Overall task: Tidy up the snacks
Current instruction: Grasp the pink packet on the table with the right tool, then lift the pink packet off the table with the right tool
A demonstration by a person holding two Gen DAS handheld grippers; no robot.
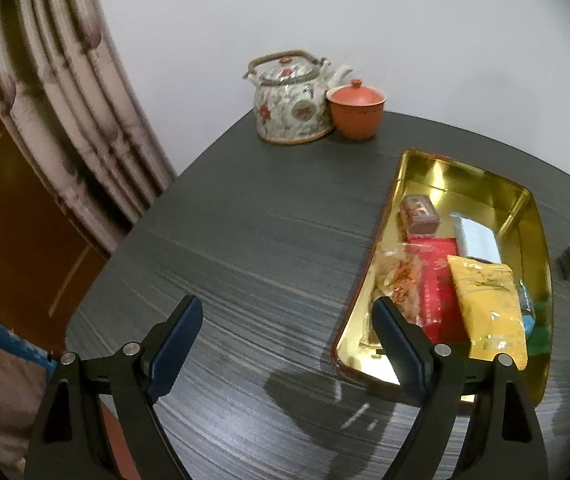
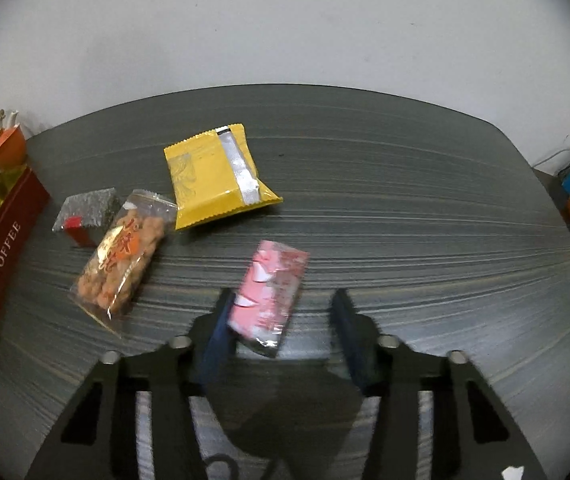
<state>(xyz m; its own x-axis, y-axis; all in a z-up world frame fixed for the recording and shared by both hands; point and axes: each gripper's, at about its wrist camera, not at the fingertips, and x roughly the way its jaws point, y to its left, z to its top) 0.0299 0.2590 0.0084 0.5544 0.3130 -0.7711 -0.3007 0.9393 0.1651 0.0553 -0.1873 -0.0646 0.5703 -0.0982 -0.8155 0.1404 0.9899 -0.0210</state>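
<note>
Gold-lined tin point(image 1: 525, 216), red outside and marked TOFFEE, lies at 3 o'clock in my left wrist view on the dark streaked bench point(image 1: 253, 240). Inside it: a yellow packet point(image 1: 489, 308) nearest the front, a red wrapper point(image 1: 437, 292) beside it, a clear bag of brown snacks point(image 1: 399, 280) at the left wall, a small brown-red block point(image 1: 419, 212) and a pale grey-blue packet point(image 1: 477, 236) toward the far end. My left claw point(image 1: 285, 344) hangs wide apart with nothing between its pads; its right finger point(image 1: 397, 344) overlaps the tin's near left corner in the view. At 12 o'clock a patterned teapot point(image 1: 291, 100) touches a lidded orange cup point(image 1: 357, 108).

In my right wrist view, four snacks lie loose on the bench: a second yellow packet point(image 2: 217, 180) at 12 o'clock, seam side up; a clear bag of fried pieces point(image 2: 125, 256) at 10 o'clock; a grey foil packet point(image 2: 87, 210) with a red patch just behind that bag, partly under it; and a pink packet point(image 2: 269, 296) at centre. My right claw point(image 2: 281, 316) stands wide, the pink packet's near end between its fingers, close against the left pad point(image 2: 221, 328) and clear of the right. The tin's outer wall point(image 2: 1, 264) shows at 9 o'clock.
</note>
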